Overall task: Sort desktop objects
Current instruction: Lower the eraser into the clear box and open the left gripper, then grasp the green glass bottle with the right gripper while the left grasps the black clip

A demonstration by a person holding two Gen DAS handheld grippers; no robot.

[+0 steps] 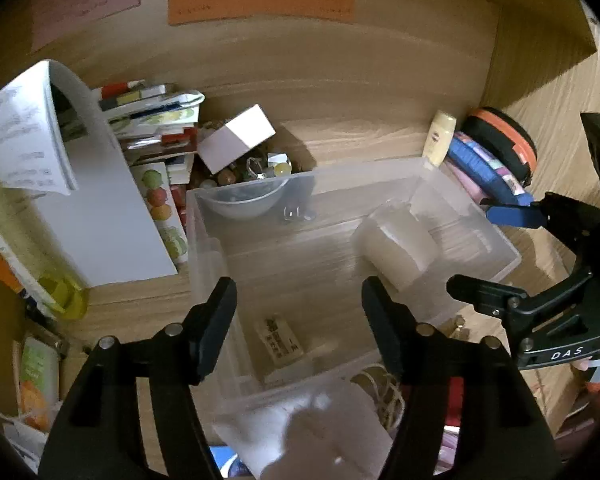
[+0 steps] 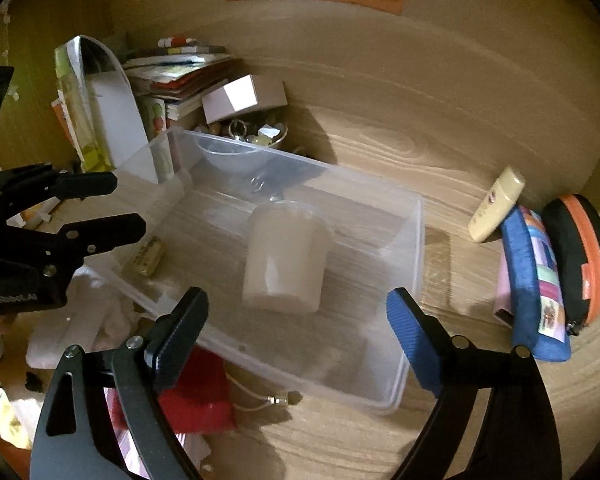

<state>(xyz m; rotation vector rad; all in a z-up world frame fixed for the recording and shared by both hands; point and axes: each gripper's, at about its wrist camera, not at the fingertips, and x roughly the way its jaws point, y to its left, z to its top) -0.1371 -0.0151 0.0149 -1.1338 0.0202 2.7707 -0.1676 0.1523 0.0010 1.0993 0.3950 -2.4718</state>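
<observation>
**Ana:** What are your claws doing?

**Me:** Both are spread and empty. My left claw (image 1: 300, 312) hangs over the near end of the clear plastic bin (image 1: 512, 258), nothing between its fingers. My right claw (image 2: 298, 320) stands wider, above the bin's other long side, also holding nothing. Each shows up at the edge of the other's view.

**Ana:** And what's in the bin?

**Me:** A milky plastic cup (image 2: 286, 256) lies on its side on the bin floor, about the middle. A small tan block with dark printing (image 1: 279, 340) lies at the end under my left claw, and a tiny metal clip (image 1: 296, 214) sits at the far end.

**Ana:** How would the cup handle?

**Me:** I judge it light and thin-walled, a bit slick, and ready to roll since it's lying down. I'd pinch it across the body near the rim, where it's stiffest, and squeeze gently so it doesn't buckle or squirt out.

**Ana:** And around the bin?

**Me:** Behind it, a clear bowl of small trinkets (image 1: 246, 196) with a white box (image 1: 238, 140) tilted on top, beside stacked books (image 1: 156, 120). To the right, a cream bottle (image 2: 498, 210) leans on a blue pouch (image 2: 534, 280) and a black-and-orange round case (image 2: 580, 260). In front lie a white cloth (image 1: 312, 424), a red pouch (image 2: 202, 392) and some cord (image 1: 380, 388). The soft ones I'd grip by bunching a fold.
</observation>
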